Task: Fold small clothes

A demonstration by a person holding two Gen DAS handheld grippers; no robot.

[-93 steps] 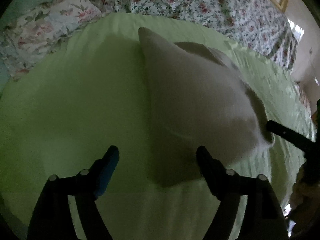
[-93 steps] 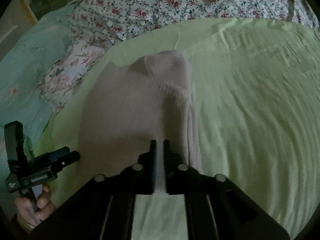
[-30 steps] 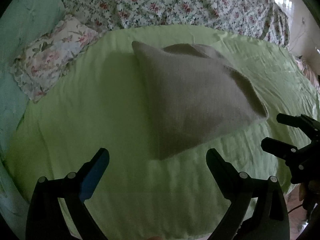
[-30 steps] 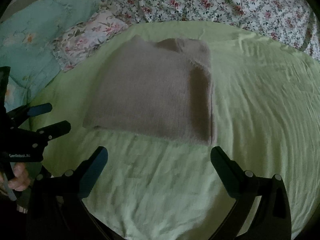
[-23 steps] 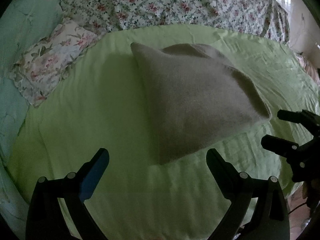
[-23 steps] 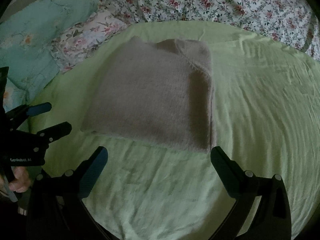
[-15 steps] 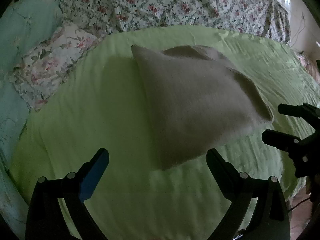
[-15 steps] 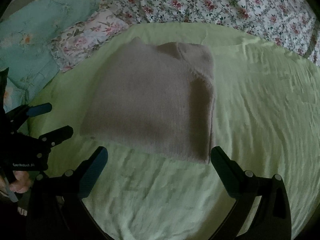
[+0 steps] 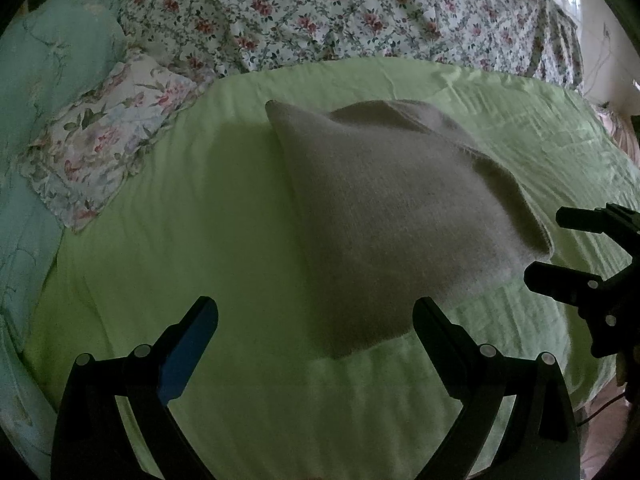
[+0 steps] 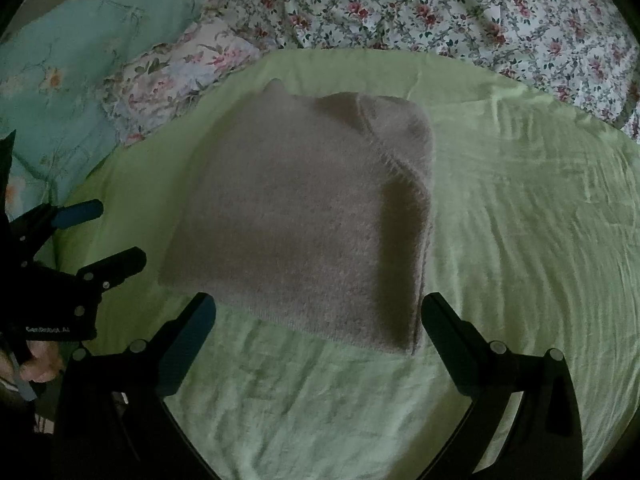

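The folded beige knit garment (image 10: 304, 216) lies flat as a compact rectangle in the middle of the green sheet (image 10: 520, 240), its near edge just beyond the tips of both grippers and nothing gripping it. The right gripper (image 10: 318, 320) and the left gripper (image 9: 316, 320) both hover at that near edge with jaws spread wide and empty. Judging by the tidy shape, the folding looks almost finished; any further fold would call for pinching the near corners and carrying them toward the far floral quilt (image 10: 440, 4).
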